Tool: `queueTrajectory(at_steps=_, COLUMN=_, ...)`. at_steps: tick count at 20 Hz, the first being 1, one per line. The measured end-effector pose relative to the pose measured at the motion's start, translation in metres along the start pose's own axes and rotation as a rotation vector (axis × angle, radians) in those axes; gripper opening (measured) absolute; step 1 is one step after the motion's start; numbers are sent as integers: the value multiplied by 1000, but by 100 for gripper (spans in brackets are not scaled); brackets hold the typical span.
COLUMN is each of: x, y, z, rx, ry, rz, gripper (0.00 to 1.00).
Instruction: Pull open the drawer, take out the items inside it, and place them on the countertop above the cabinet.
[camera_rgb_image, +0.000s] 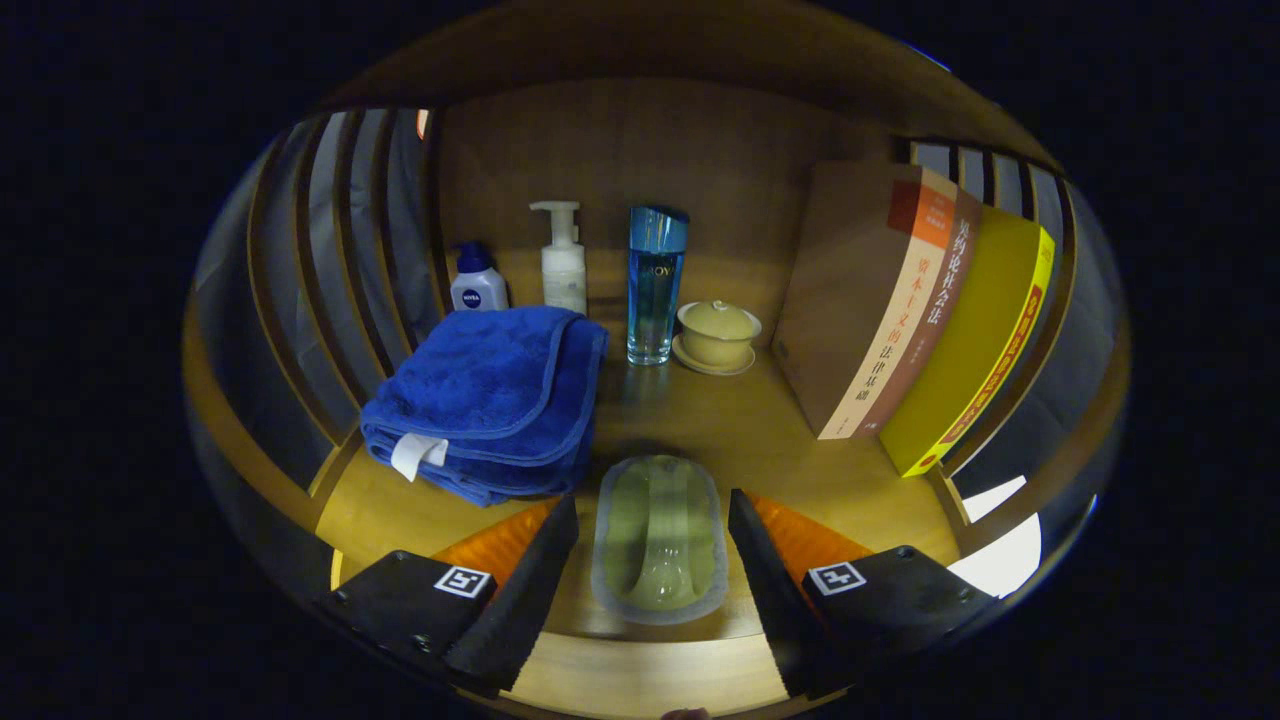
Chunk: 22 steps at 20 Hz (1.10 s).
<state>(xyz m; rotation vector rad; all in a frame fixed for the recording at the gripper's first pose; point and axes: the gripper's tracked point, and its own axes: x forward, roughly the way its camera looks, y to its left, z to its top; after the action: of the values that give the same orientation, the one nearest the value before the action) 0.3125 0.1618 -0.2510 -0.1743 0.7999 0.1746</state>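
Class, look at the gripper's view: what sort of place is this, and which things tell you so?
Probably a home-style wooden shelf or countertop: a folded blue towel, lotion bottles and leaning books. The open gripper straddles a pale green dish.

My fingers (652, 545) stand apart over a wooden shelf (720, 430). On it lie a clear bag with a spoon (660, 540), a blue towel (490, 400), two pump bottles (520, 270), a blue bottle (655, 285), a lidded cup (718, 335) and leaning books (910, 320).
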Motion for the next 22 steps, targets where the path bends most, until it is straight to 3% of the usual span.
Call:
queueTrajectory(at_steps=6, x=-64, y=18, z=47, rx=-36, ry=-139, rz=28, gripper=99)
queueTrajectory(at_steps=12, x=-158, y=22, z=85, rx=-25, ry=-338, rz=48, gripper=99)
queueTrajectory(at_steps=18, x=-250, y=12, z=69, rx=28, ry=-463, rz=58, gripper=99)
queueTrajectory(at_steps=22, x=-289, y=-3, z=20, rx=51, ry=-484, rz=42, gripper=99)
